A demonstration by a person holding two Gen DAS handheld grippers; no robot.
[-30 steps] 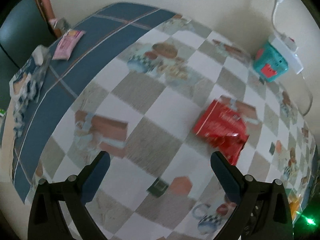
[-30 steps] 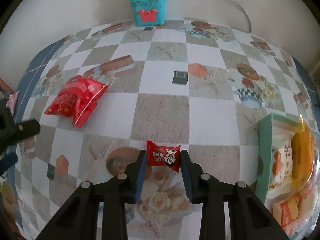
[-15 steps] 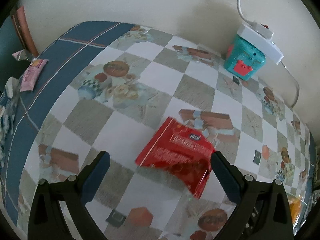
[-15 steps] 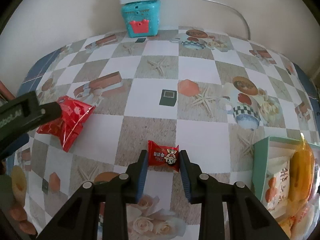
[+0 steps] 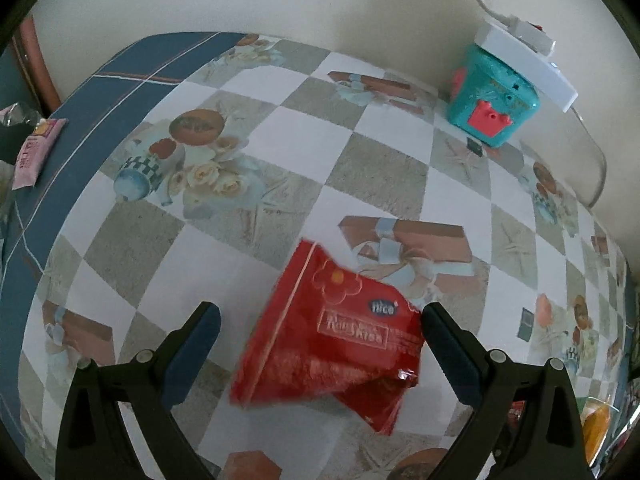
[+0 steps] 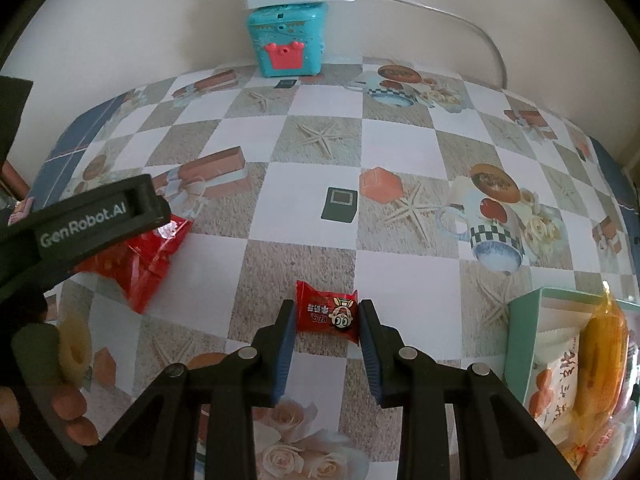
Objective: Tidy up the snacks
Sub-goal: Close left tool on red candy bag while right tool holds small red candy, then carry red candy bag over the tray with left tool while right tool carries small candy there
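**A:** where's the red snack bag (image 5: pixel 332 344) relative to the left claw (image 5: pixel 320 316)?

**B:** flat on the checkered counter (image 5: pixel 384 168), sitting between its fingers, crowding the right-hand one. Claw's spread wide, nothing gripped.

**A:** and the right claw (image 6: pixel 327 314)?

**B:** clamped on a small red candy (image 6: pixel 326 317), both pads pressed against the wrapper ends. The green snack box (image 6: pixel 524 332) is off to its right, teal toy box (image 6: pixel 286 40) far ahead by the wall.
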